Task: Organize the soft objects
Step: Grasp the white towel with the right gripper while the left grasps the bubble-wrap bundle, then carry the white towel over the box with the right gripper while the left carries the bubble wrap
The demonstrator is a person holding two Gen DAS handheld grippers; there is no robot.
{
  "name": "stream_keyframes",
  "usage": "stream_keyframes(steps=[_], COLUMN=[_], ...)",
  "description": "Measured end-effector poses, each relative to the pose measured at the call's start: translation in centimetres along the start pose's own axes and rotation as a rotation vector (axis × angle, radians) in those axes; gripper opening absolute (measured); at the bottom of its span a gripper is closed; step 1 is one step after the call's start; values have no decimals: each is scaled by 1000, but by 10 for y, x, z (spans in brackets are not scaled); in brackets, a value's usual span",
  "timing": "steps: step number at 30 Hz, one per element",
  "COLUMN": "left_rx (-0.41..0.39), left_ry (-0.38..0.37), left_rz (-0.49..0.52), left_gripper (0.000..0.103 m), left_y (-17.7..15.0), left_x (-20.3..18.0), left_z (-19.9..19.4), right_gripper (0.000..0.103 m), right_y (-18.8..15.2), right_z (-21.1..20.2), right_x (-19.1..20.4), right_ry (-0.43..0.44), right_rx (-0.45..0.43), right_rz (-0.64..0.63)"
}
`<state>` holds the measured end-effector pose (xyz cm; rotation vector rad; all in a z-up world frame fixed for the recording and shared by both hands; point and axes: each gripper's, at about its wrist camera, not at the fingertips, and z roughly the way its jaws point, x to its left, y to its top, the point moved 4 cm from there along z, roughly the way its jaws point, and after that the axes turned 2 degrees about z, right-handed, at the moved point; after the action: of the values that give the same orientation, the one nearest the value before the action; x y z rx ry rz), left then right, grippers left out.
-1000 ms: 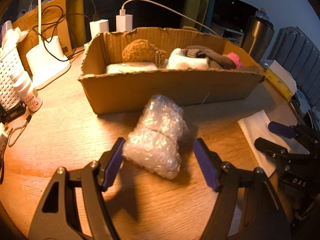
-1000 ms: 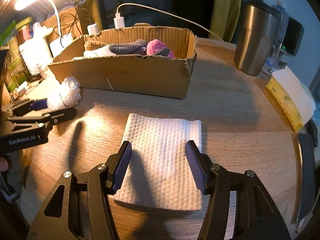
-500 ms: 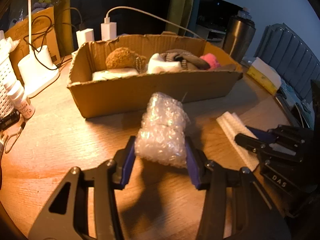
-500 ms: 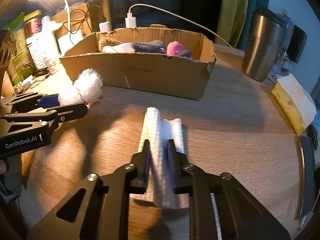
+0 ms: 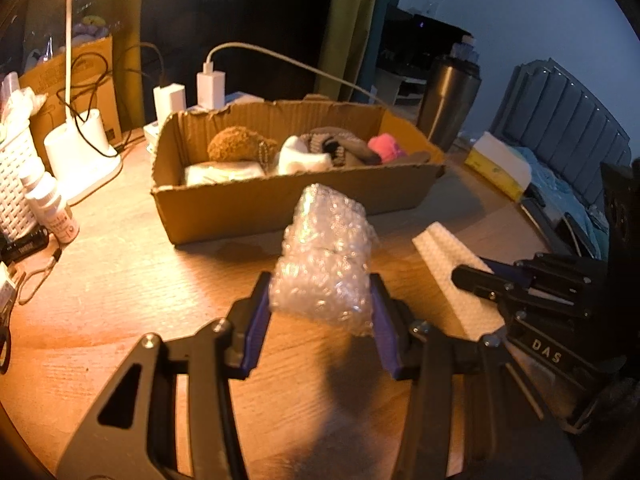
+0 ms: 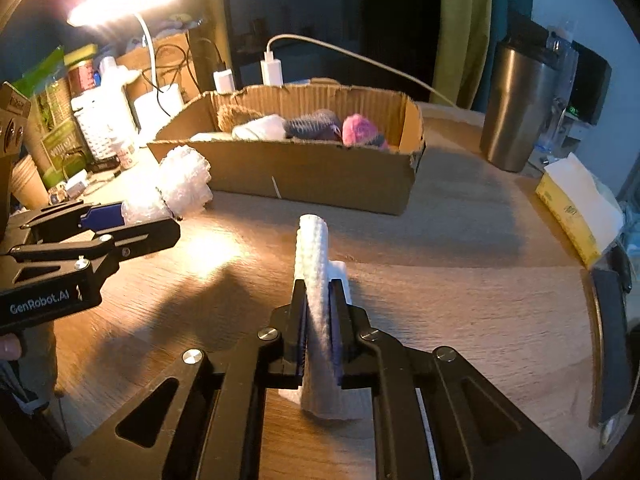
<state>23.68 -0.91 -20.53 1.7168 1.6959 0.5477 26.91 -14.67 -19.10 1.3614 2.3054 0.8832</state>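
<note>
My left gripper [image 5: 320, 312] is shut on a wad of clear bubble wrap [image 5: 326, 256] and holds it above the wooden table, in front of the cardboard box [image 5: 280, 204]. My right gripper [image 6: 319, 320] is shut on a white paper towel [image 6: 314, 256], pinched into an upright fold and lifted off the table. The box [image 6: 312, 168] holds a brown plush [image 5: 238, 144], white cloth, a grey knit item and a pink soft item [image 6: 358, 130]. Each gripper shows in the other's view: the left gripper [image 6: 116, 220] and the right gripper [image 5: 492, 280].
A steel tumbler [image 6: 520, 108] stands to the right of the box. A yellow tissue pack [image 6: 576, 204] lies at the right edge. A lamp base [image 5: 80, 156], chargers with cables [image 5: 210, 88], a white basket [image 5: 12, 184] and small bottles [image 5: 56, 212] crowd the left and back.
Both grippers have closed from open: the left on the bubble wrap, the right on the flat paper towel, folding it. Both have lifted their loads off the table.
</note>
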Motion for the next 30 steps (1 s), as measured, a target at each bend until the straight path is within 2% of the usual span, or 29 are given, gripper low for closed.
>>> stream_keyframes(steps=[16,30], left_rx=[-94,-189], left_ry=[-15,-17], left_rz=[2,28], left_gripper=[47,47], left_y=[15,52], left_x=[-2,-8], left_z=[-47,-83], right_gripper=[11,11], right_y=[19,57], right_z=[-34,-70], right_x=[15,14], right_ry=[-8,-20], right_rx=[-89,-198], right_rz=[-29,-50])
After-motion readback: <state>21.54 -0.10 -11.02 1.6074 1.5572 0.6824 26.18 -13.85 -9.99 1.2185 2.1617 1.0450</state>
